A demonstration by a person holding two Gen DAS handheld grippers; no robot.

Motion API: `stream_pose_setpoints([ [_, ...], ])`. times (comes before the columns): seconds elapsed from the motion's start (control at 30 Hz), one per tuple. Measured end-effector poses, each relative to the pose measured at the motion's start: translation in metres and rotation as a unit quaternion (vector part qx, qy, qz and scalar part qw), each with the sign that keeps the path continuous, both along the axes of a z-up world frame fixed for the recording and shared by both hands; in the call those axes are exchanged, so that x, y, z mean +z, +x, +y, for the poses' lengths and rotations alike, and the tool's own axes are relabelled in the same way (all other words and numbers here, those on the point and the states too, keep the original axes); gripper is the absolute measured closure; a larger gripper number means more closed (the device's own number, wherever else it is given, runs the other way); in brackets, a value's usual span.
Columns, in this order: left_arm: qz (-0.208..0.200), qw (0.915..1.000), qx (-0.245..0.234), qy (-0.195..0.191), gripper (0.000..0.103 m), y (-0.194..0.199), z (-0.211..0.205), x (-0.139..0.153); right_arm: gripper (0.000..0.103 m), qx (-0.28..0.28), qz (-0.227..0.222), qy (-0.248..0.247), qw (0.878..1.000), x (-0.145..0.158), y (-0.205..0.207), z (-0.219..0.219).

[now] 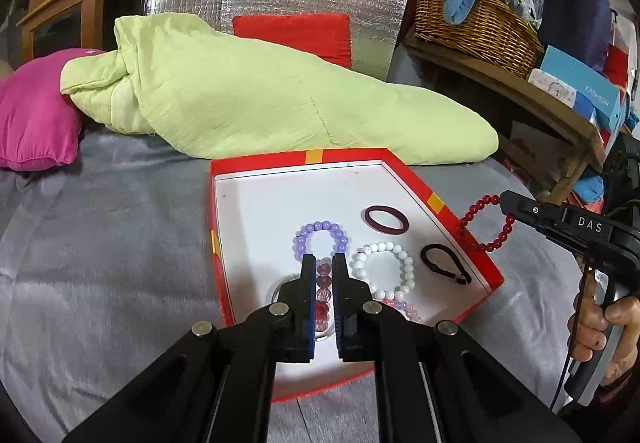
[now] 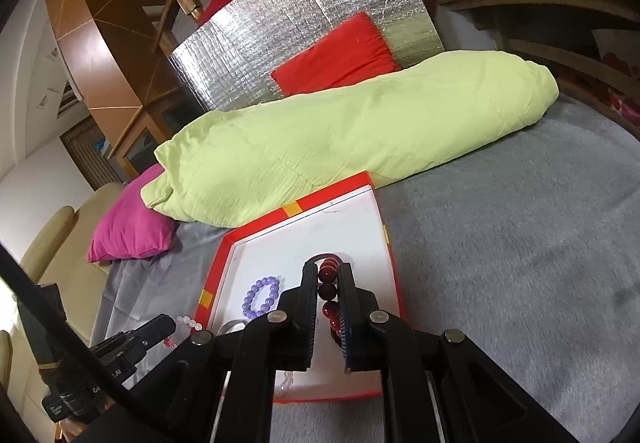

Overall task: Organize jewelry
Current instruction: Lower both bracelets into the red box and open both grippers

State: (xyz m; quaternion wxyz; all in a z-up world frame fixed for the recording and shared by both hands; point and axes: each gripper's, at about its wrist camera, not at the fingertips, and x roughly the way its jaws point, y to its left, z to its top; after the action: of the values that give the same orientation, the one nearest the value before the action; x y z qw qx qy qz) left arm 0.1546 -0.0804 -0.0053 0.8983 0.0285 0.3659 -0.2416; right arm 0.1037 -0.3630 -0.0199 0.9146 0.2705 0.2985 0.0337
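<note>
A red box lid with a white inside (image 1: 280, 199) (image 2: 360, 219) lies on the grey bed. In it lie a purple bead bracelet (image 1: 300, 239) (image 2: 252, 299), a white bead bracelet (image 1: 400, 263), a dark red ring bangle (image 1: 386, 218), a black hair tie (image 1: 444, 263) and a pale pink bead bracelet (image 1: 408, 310). My left gripper (image 1: 324, 263) is shut on a pink crystal bead bracelet (image 1: 323, 297) over the lid's near part. My right gripper (image 2: 327, 268) (image 1: 501, 200) is shut on a red bead bracelet (image 2: 328, 289) (image 1: 486, 223), which dangles over the lid's right rim.
A light green quilt (image 1: 260, 95) lies rolled behind the lid, with a pink pillow (image 1: 32, 115) to its left and a red cushion (image 1: 296, 33) against a silver foil panel. A wicker basket (image 1: 476, 27) and boxes stand on a wooden shelf at the right. A hand (image 1: 600, 327) holds the right gripper.
</note>
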Motion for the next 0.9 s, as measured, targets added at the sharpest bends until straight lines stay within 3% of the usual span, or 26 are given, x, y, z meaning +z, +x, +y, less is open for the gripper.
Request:
stream_pose_setpoints([
  [0.9, 0.007, 0.9986, 0.041, 0.033, 0.095, 0.048, -0.011, -0.021, 0.092, -0.027, 0.008, -0.005, 1.000, -0.012, 0.043, 0.000],
])
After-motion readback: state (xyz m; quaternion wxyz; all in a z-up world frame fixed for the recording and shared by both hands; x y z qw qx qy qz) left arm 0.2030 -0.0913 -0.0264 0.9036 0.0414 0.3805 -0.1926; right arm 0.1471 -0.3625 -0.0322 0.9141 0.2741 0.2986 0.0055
